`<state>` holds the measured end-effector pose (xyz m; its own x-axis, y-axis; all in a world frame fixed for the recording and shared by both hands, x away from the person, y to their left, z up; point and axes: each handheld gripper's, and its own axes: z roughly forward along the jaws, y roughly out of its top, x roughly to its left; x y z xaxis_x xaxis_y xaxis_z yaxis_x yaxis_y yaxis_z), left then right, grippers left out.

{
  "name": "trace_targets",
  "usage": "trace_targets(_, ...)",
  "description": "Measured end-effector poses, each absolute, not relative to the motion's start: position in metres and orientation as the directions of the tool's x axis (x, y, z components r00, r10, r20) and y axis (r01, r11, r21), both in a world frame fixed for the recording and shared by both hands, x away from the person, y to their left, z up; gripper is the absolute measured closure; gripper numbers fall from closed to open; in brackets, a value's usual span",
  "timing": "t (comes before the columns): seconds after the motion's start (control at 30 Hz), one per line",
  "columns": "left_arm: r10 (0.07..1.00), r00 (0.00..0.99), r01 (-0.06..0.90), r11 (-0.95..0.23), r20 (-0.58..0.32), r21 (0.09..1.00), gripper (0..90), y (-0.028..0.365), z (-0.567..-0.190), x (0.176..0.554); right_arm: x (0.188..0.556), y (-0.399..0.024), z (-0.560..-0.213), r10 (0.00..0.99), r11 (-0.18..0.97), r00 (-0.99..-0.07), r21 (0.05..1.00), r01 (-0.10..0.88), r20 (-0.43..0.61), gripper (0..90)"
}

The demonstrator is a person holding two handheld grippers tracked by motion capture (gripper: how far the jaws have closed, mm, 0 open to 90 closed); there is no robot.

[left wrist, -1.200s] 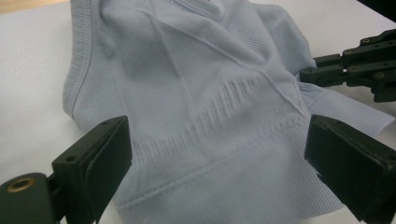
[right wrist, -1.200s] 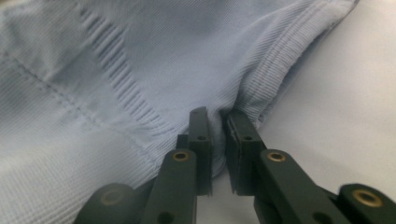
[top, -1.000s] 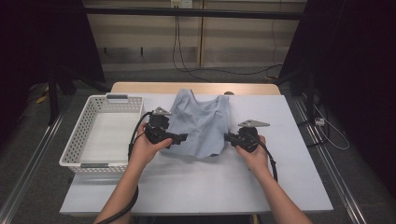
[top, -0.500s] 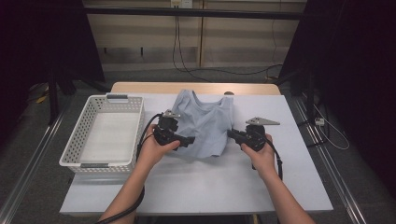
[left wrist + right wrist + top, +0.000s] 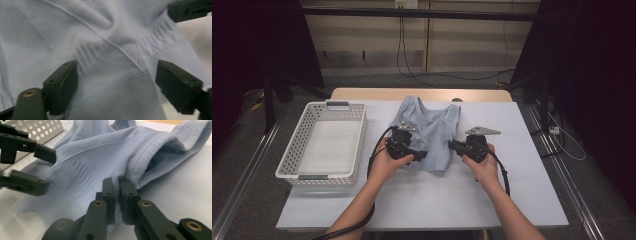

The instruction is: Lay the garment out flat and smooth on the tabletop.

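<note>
I keep the right tongs (image 5: 117, 195) clamped on the light-blue knit vest (image 5: 430, 132) hem at frame centre of the bench (image 5: 532, 200), anchoring it; left tongs (image 5: 116, 82), closing, straddle fabric, not yet pinching

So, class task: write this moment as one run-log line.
left claw: open, just closing over light blue top | right claw: shut on light blue top edge | basket: beside

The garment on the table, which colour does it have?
The garment is plain pale blue knit with ribbed hems, best seen in the right gripper view.
</note>
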<state>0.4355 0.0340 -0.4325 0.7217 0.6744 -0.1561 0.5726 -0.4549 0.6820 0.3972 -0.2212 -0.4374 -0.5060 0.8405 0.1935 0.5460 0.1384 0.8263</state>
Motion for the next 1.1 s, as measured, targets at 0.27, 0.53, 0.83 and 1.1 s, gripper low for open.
trace_targets(0.27, 0.708, 0.680, 0.626, -0.427, -0.190, 0.653, 79.6, 0.038, -0.429, 0.438, 0.396, -0.224, -0.437, 0.844, 0.134, -0.499, 0.824, 0.550, 0.196, 67.2)
trace_targets(0.53, 0.724, 0.648, 0.636, -0.346, -0.235, 0.690, 82.0, 0.056, -0.411, 0.447, 0.386, -0.243, -0.428, 0.878, 0.103, -0.444, 0.836, 0.539, 0.178, 39.6)
trace_targets(0.83, 0.735, 0.631, 0.633, -0.304, -0.247, 0.712, 81.9, 0.074, -0.400, 0.452, 0.387, -0.242, -0.440, 0.889, 0.113, -0.419, 0.802, 0.586, 0.182, 38.4)
trace_targets(1.1, 0.730, 0.638, 0.634, -0.317, -0.245, 0.706, 81.3, 0.071, -0.406, 0.450, 0.387, -0.224, -0.443, 0.855, 0.157, -0.484, 0.798, 0.582, 0.185, 55.7)
